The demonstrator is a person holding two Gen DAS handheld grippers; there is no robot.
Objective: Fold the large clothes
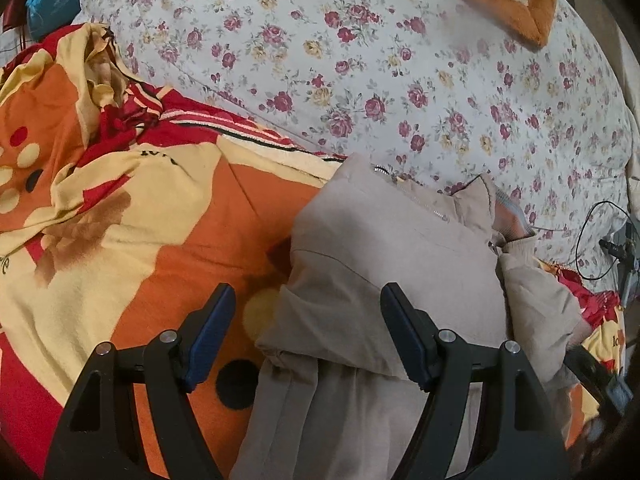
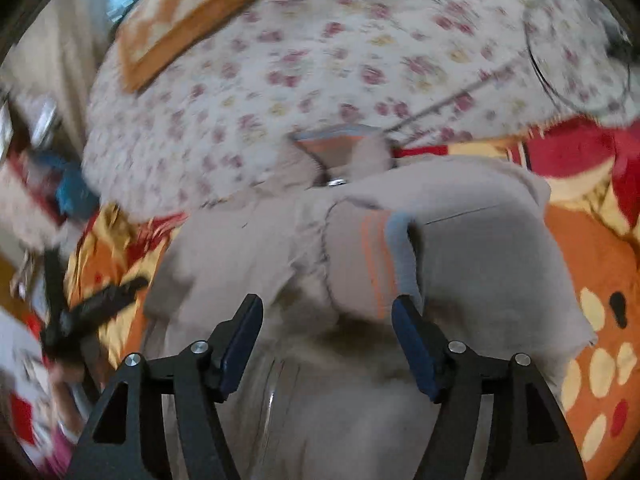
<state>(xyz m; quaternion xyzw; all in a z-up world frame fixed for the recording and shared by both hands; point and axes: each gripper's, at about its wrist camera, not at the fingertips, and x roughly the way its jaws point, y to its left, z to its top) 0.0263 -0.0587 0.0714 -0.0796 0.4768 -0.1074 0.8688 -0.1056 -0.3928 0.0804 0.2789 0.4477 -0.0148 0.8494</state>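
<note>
Left gripper (image 1: 308,330): fingers (image 1: 212,332) stood spread apart, nothing between the pads. The beige jacket (image 1: 392,248) lay folded on the orange-and-yellow blanket (image 1: 168,216), directly ahead of and partly under the right-hand finger; the left-hand finger stood over bare blanket. Jacket's zipper (image 1: 420,200) ran beyond the fingertips, near the floral quilt (image 1: 400,80).

Right gripper (image 2: 326,336): fingers (image 2: 412,344) also spread, holding nothing. View blurred. Jacket bulk (image 2: 480,256) filled the space ahead of and below both fingers; its striped cuff (image 2: 372,264) lay just ahead of the right-hand fingertip.
</note>
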